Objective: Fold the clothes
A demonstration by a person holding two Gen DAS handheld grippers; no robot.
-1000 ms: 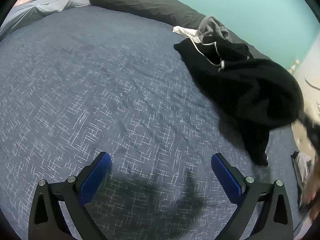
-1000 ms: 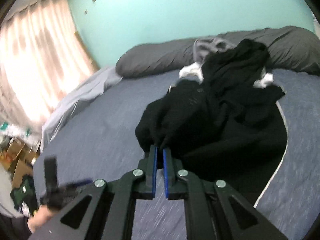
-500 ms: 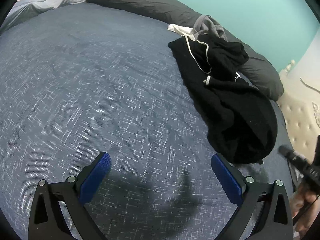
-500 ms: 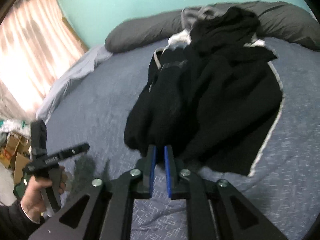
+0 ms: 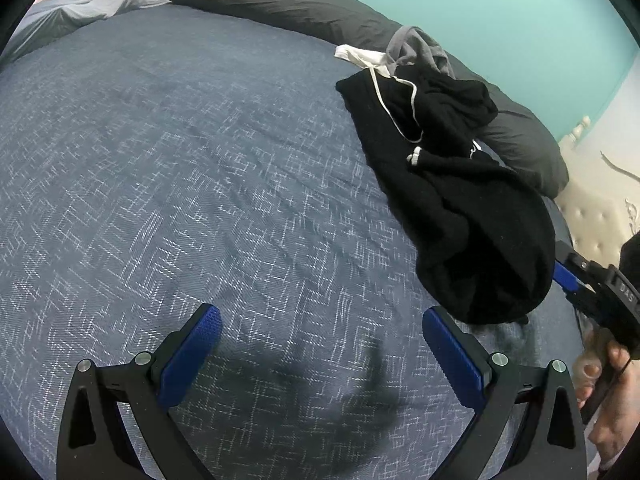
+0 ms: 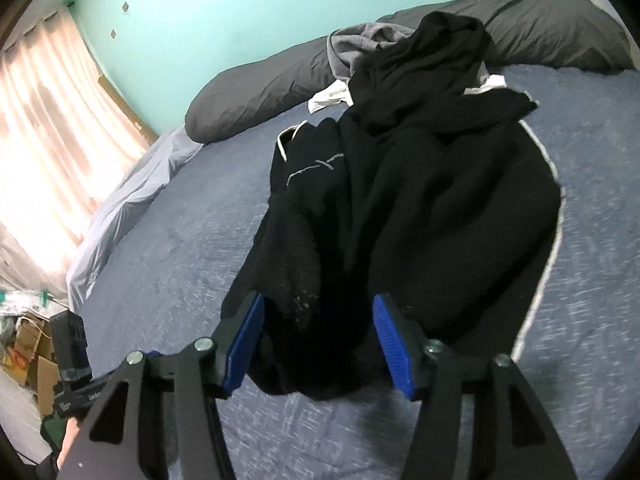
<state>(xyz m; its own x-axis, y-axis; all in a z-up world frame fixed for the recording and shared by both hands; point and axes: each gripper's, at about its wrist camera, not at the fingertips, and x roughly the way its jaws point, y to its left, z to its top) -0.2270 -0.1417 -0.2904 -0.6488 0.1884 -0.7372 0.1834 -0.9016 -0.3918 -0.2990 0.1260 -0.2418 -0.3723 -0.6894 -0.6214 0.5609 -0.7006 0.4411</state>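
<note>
A crumpled black hoodie (image 6: 420, 200) with white trim and drawstrings lies on the blue patterned bedspread (image 5: 180, 184). In the right wrist view my right gripper (image 6: 318, 320) has its jaws opening, and the garment's near end lies loose between the blue pads without being pressed. In the left wrist view the same black hoodie (image 5: 460, 200) lies at the right, and my left gripper (image 5: 320, 340) hovers open over bare bedspread, apart from the cloth. The right gripper (image 5: 576, 280) shows at the right edge beside the hoodie.
Dark grey pillows (image 5: 280, 4) line the head of the bed. A grey garment (image 6: 360, 44) and a white one (image 5: 360, 56) lie under the hoodie's far end. A pale sheet (image 6: 120, 208) hangs at the left bed edge, with curtains and boxes (image 6: 32, 344) beyond.
The right gripper lowered the hoodie onto the bed and its jaws came apart, letting go of the cloth. The left gripper stayed where it was, open.
</note>
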